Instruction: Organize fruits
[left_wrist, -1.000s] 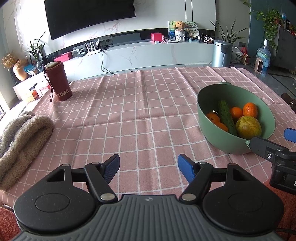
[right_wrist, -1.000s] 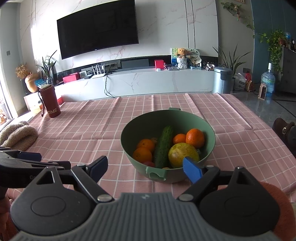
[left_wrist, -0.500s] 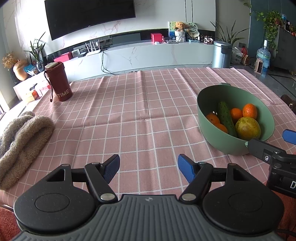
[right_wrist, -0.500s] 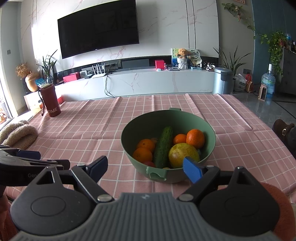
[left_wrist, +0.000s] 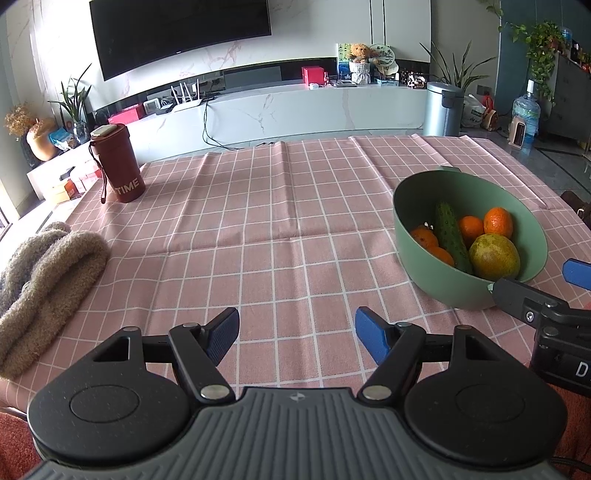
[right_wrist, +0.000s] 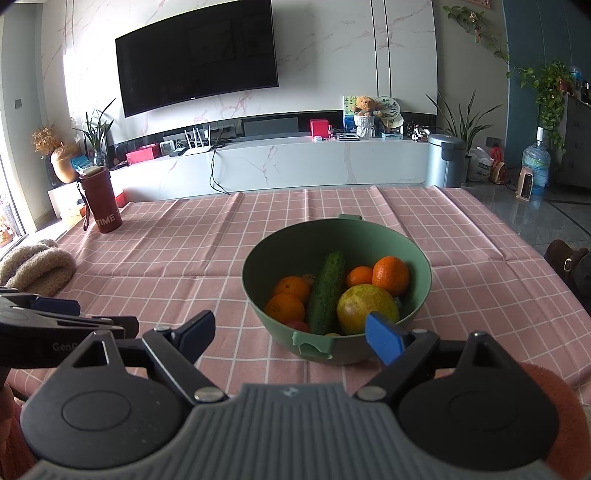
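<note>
Green bowl (right_wrist: 419, 271) holds fruit; right tool (right_wrist: 290, 330) agape.

Bowl (right_wrist: 413, 258): near wall hides the fruit bottoms; a red piece (right_wrist: 298, 325) and a yellow bit (right_wrist: 331, 334) just peek over the rim, can't ID them. Small thing (right_wrist: 307, 277) behind the oranges, possibly a stem. Right gripper (left_wrist: 535, 291) cut by frame edge in left view; brown item (right_wrist: 565, 258) also cropped.

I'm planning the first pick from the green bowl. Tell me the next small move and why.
Probably ease the right gripper forward and down toward the yellow-green fruit in the green bowl. Its jaws stand open and empty just short of the near rim, and that fruit lies on top, closest. The left gripper is also open, over bare cloth.
</note>
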